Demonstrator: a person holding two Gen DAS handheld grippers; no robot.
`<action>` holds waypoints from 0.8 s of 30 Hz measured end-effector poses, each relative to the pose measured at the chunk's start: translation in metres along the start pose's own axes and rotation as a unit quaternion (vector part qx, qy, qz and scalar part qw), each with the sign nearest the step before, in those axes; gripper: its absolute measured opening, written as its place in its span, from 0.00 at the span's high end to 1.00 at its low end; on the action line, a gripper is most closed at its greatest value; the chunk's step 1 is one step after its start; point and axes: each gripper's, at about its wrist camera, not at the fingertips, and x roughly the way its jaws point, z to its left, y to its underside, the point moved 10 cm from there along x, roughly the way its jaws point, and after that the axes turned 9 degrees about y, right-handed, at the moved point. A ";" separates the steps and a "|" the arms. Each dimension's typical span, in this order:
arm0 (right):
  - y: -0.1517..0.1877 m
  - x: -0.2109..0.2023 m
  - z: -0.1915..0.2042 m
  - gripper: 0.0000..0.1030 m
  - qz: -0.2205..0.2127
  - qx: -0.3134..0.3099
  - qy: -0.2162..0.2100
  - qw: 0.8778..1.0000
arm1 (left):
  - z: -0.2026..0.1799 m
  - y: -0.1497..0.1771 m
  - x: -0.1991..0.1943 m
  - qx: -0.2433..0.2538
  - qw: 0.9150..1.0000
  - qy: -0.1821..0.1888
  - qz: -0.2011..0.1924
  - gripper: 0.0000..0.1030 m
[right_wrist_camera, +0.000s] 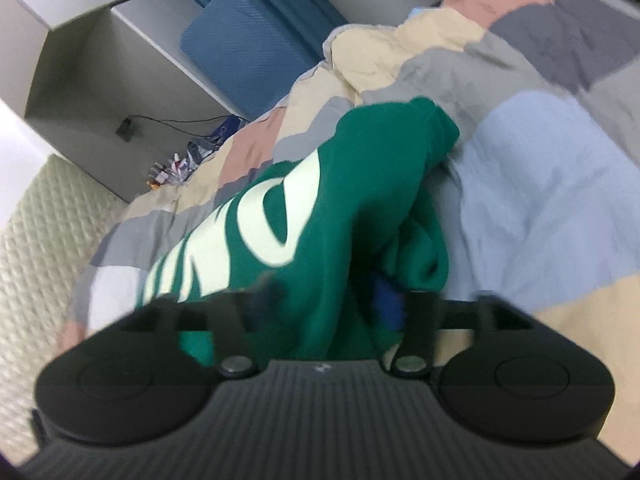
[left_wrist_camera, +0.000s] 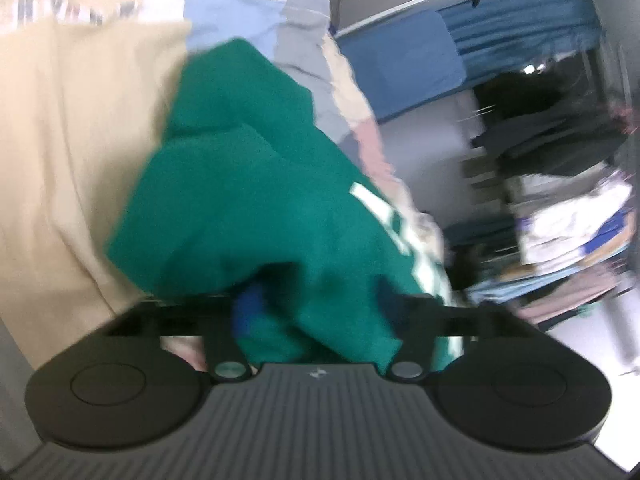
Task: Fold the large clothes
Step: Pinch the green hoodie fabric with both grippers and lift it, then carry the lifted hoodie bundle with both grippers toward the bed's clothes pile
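Observation:
A green sweatshirt (left_wrist_camera: 256, 200) with pale lettering lies bunched on a patchwork bedspread (left_wrist_camera: 80, 140). My left gripper (left_wrist_camera: 316, 308) is shut on a fold of the green cloth, which fills the gap between the fingers; a blue pad (left_wrist_camera: 248, 312) shows at the left one. In the right wrist view the same green sweatshirt (right_wrist_camera: 340, 200) shows its large pale letters, and my right gripper (right_wrist_camera: 332, 304) is shut on it, with cloth bunched between the fingers. The frames are blurred by motion.
The patchwork bedspread (right_wrist_camera: 540, 184) covers the bed under the sweatshirt. A blue mat (right_wrist_camera: 240, 52) and a grey cabinet (right_wrist_camera: 100, 60) stand beyond the bed. A rack of stacked clothes (left_wrist_camera: 568, 224) and dark garments (left_wrist_camera: 552, 140) are to the right in the left wrist view.

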 end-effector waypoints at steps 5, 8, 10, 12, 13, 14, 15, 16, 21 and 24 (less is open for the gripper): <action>0.017 0.008 -0.014 0.12 0.030 0.055 0.015 0.998 | 0.003 0.013 -0.006 -0.012 1.000 -0.018 0.003 0.16; 0.017 0.020 -0.022 0.12 0.038 0.089 0.002 0.995 | 0.011 0.018 -0.005 -0.028 0.999 -0.023 0.007 0.11; 0.013 0.028 -0.023 0.12 0.029 0.097 -0.006 0.995 | 0.022 0.017 0.001 -0.043 0.998 -0.044 0.009 0.07; 0.008 0.038 -0.022 0.09 0.015 0.091 -0.011 0.996 | 0.036 0.015 0.007 -0.055 0.997 -0.063 0.004 0.06; 0.006 0.046 -0.021 0.07 0.018 0.090 -0.022 0.996 | 0.042 0.013 0.013 -0.064 0.996 -0.060 0.004 0.06; 0.004 0.051 -0.022 0.07 0.022 0.091 -0.032 0.995 | 0.044 0.011 0.019 -0.074 0.996 -0.046 0.004 0.06; 0.003 0.056 -0.022 0.07 0.023 0.095 -0.041 0.994 | 0.045 0.008 0.024 -0.078 0.996 -0.036 0.003 0.06; 0.000 0.059 -0.022 0.07 0.023 0.098 -0.050 0.994 | 0.044 0.004 0.026 -0.079 0.996 -0.030 -0.003 0.06; -0.013 0.051 -0.009 0.06 0.000 0.110 -0.101 0.989 | 0.036 -0.005 0.028 -0.082 0.996 0.015 -0.025 0.06; -0.021 0.042 0.002 0.06 -0.010 0.108 -0.132 0.985 | 0.030 -0.009 0.027 -0.090 0.994 0.052 -0.039 0.06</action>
